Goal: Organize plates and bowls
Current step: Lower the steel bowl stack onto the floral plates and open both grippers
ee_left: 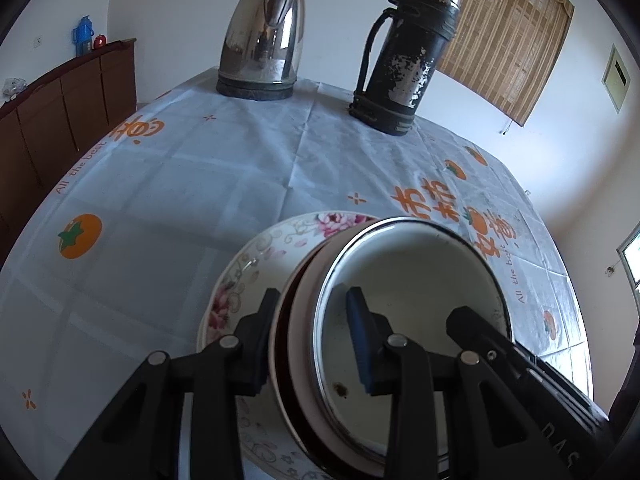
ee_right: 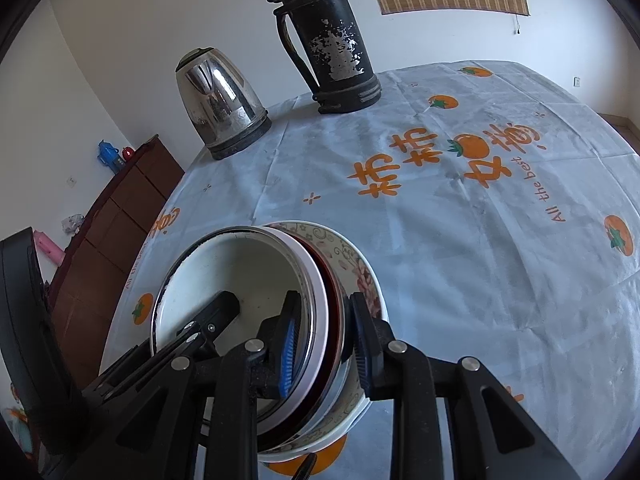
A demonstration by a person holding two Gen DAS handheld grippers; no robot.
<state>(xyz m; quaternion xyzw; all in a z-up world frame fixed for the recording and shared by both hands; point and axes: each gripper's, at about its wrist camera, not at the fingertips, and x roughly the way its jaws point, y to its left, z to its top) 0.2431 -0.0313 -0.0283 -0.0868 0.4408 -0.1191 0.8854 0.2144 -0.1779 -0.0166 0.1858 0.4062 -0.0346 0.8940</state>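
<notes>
I see a pale blue-white tablecloth (ee_left: 180, 184) with a faint check, orange persimmons with green leaves, orange characters and "All the best" lettering. Floral plate (ee_left: 236, 280), about 9 o'clock of the bowls: white, pink flowers, grey scrolls. White enamel bowl (ee_left: 404, 280) with a silvery rim and a brown speck inside; under it I get a white bowl and a dark red one. Kettle (ee_left: 262, 40) at 12 o'clock, shiny steel, black base. Thermos (ee_left: 404, 60) black, paint flaked to silver. Brown cabinet (ee_left: 60, 100), tan bamboo blind (ee_left: 504, 32). Black gripper fingers, blue pads (ee_right: 289, 344).
</notes>
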